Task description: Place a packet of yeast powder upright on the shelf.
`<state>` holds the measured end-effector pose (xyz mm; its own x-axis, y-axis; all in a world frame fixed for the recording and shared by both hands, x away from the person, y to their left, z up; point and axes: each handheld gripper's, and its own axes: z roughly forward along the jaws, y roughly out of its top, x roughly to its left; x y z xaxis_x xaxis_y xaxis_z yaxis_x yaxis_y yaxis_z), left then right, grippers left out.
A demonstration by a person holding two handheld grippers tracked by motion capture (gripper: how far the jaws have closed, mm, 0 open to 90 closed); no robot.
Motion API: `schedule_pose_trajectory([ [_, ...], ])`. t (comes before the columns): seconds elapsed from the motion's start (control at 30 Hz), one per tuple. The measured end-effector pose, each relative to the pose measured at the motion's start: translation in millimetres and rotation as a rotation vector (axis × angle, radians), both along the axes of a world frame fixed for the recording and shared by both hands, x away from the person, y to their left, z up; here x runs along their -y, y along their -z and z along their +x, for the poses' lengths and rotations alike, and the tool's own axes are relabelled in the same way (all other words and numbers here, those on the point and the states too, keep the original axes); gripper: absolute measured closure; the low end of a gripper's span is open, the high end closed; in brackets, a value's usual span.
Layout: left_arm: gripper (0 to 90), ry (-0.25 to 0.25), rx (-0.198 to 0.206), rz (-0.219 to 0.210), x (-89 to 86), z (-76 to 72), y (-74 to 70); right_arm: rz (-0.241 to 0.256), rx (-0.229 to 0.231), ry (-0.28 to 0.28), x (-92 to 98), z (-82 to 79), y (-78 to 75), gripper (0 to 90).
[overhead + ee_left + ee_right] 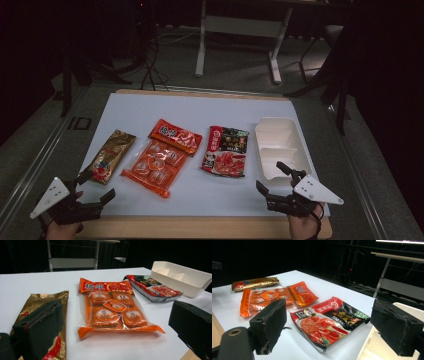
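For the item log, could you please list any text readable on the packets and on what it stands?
"橋頭": white characters on the orange packet's red header.
"0": a round label inside that packet.
Gold packet: print too blurred to read.
Red-and-black packet: logo and characters too blurred.
White tray: no text.

Left gripper (96, 186) low, fingers spread wide; right gripper (270, 176) likewise, fingers apart.

A white table (150, 107) bears three snack packets (158, 161) and a tray (280, 145).

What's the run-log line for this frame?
left gripper open, by gold packet | right gripper open, by white tray | nothing held
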<state>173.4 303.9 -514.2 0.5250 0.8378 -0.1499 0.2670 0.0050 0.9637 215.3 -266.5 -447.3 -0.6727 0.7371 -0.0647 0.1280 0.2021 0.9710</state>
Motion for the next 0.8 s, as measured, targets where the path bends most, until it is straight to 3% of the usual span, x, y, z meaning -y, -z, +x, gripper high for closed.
schedule_pose_trajectory([
  [0.2, 0.0, 0.007, -0.003, 0.006, 0.9, 0.7, 0.1, -0.03, -0.025, 0.007, -1.6, 0.3, -0.3, 14.1],
  [0.27, 0.0, 0.007, 0.017, 0.012, 1.7, -0.6, -1.7, -0.061, -0.042, 0.014, -2.5, 1.6, 0.8, 14.5],
  [0.3, 0.0, 0.007, 0.034, 0.049, 4.0, -2.5, -4.0, -0.065, -0.043, 0.017, -2.3, 1.6, 1.4, 14.4],
  [0.4, 0.0, 0.016, 0.019, 0.07, 7.4, -3.5, -5.7, -0.059, -0.037, 0.029, -0.7, 0.4, 0.6, 13.1],
  [0.43, 0.0, 0.045, -0.003, 0.056, 9.7, -4.6, -8.2, -0.061, -0.028, 0.036, -0.3, -0.5, 0.2, 12.8],
  [0.63, 0.0, 0.091, -0.02, 0.002, 12.4, -7.0, -14.6, -0.048, -0.051, 0.024, -0.8, -1.1, -1.0, 11.5],
  [0.8, 0.0, 0.127, -0.041, 0.0, 15.7, -8.4, -25.5, -0.05, 0.011, 0.011, -2.0, -3.3, -3.7, 13.3],
])
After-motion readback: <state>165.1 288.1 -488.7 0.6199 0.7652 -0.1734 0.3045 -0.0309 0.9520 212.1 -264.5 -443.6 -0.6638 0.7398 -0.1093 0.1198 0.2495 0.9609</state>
